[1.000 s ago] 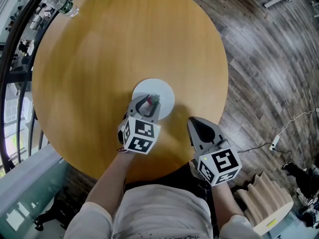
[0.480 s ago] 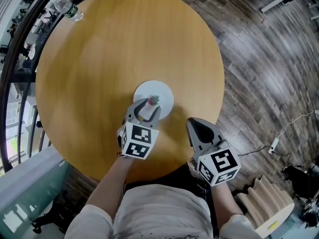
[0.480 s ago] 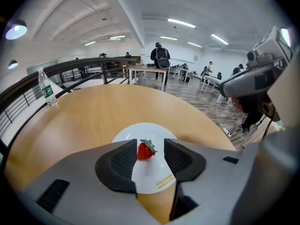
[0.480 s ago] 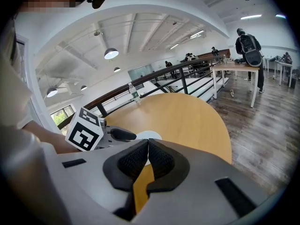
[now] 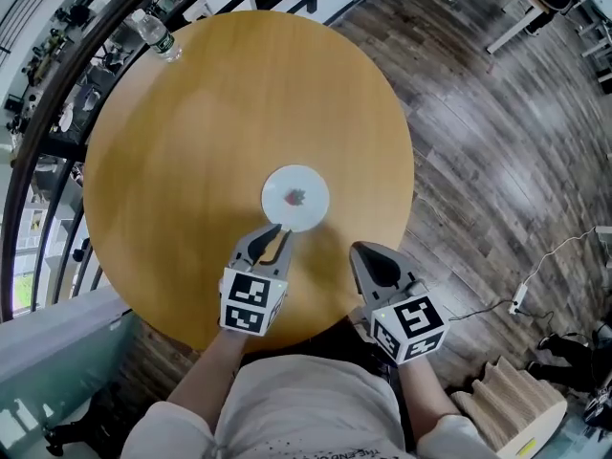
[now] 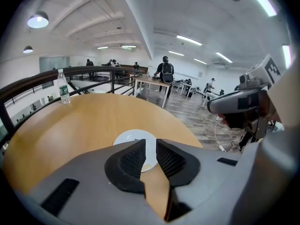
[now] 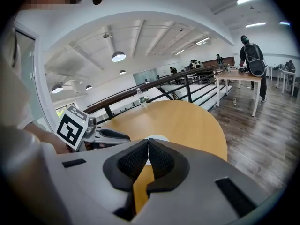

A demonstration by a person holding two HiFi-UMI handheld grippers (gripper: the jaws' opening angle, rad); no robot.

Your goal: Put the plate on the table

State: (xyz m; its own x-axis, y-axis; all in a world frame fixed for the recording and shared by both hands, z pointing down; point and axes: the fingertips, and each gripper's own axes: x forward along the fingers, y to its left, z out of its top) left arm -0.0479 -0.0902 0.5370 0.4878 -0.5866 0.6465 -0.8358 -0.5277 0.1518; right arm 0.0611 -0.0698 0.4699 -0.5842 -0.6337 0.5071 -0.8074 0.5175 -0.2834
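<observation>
**Left tool (image 5: 275, 233) lifts clear of the plate**

Since a second ago it has drawn back and up from the white plate (image 5: 295, 198), which lies flat near the middle of the round wooden worktop (image 5: 191, 142). Its jaws have just been closing to a narrow gap with nothing between them. The right tool (image 5: 363, 252) is closed and empty. A reddish speck (image 5: 295, 197), perhaps food, sits on the plate.

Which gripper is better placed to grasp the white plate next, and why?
Left, probably. The left gripper points at the plate's near rim, its empty fingers, which have just been closing, slightly apart; the right gripper sits aside, fingers shut.
</observation>
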